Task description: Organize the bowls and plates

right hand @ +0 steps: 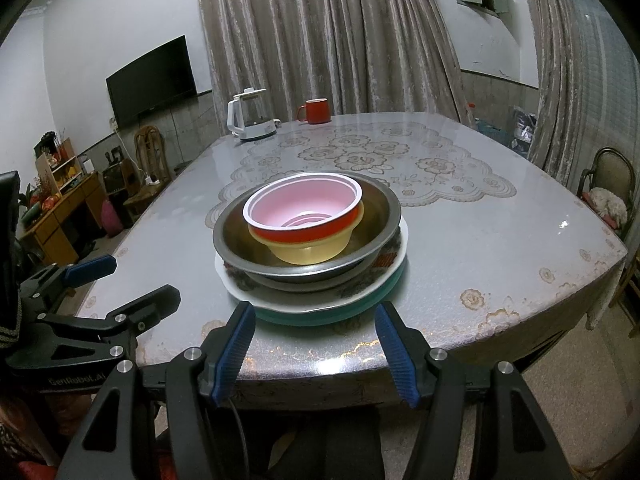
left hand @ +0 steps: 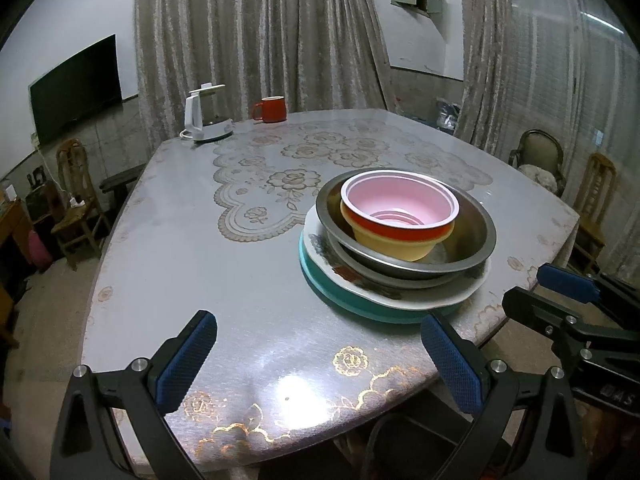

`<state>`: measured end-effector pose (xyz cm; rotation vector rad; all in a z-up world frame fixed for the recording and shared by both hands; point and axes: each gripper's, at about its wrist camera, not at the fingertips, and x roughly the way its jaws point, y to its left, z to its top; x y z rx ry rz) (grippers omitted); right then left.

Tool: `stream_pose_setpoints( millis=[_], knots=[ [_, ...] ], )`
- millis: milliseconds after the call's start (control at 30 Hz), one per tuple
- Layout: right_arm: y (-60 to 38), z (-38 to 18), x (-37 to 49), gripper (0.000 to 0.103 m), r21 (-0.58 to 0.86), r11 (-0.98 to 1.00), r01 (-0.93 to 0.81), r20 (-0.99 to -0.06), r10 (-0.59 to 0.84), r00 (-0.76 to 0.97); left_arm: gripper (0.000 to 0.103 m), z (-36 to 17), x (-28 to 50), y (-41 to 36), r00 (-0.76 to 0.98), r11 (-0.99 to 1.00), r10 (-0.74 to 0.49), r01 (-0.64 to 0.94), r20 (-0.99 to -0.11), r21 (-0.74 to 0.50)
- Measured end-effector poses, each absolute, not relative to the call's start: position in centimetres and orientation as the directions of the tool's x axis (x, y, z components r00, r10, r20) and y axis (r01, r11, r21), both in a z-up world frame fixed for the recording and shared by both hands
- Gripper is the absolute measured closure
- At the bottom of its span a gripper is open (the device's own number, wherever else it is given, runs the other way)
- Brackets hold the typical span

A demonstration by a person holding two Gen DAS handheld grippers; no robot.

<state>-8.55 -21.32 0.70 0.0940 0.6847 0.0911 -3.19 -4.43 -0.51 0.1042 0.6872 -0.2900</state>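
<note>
One stack stands on the table near its front edge. A teal plate (left hand: 352,307) (right hand: 320,316) is at the bottom, a white flowered plate (left hand: 400,294) (right hand: 360,286) on it, then a steel bowl (left hand: 476,236) (right hand: 232,236), a yellow bowl (left hand: 396,246) (right hand: 316,250) and a red bowl with pink inside (left hand: 400,200) (right hand: 304,200). My left gripper (left hand: 320,360) is open and empty, in front and left of the stack. My right gripper (right hand: 314,348) is open and empty, just in front of the stack, above the table edge.
A white kettle (left hand: 204,120) (right hand: 250,118) and a red mug (left hand: 272,109) (right hand: 316,112) stand at the table's far edge. Each gripper shows in the other's view, the right (left hand: 568,292) and the left (right hand: 100,280). Chairs (left hand: 76,200) (right hand: 612,184) surround the table.
</note>
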Motion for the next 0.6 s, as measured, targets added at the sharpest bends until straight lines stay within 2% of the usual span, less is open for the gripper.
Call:
stream_pose_setpoints(
  millis=[467, 600],
  knots=[
    [-21.39, 0.55, -8.26, 0.04, 0.124, 0.991, -0.055, -0.633, 0.122, 0.765, 0.0, -0.63, -3.15, -4.89, 0.718, 0.943, -0.269, 0.331, -0.642, -0.025],
    [-21.6, 0.29, -7.95, 0.04, 0.133, 0.99, -0.055, -0.639, 0.128, 0.758, 0.0, -0.53, -2.85, -4.94, 0.734, 0.951, -0.242, 0.308, -0.635, -0.007]
  ],
)
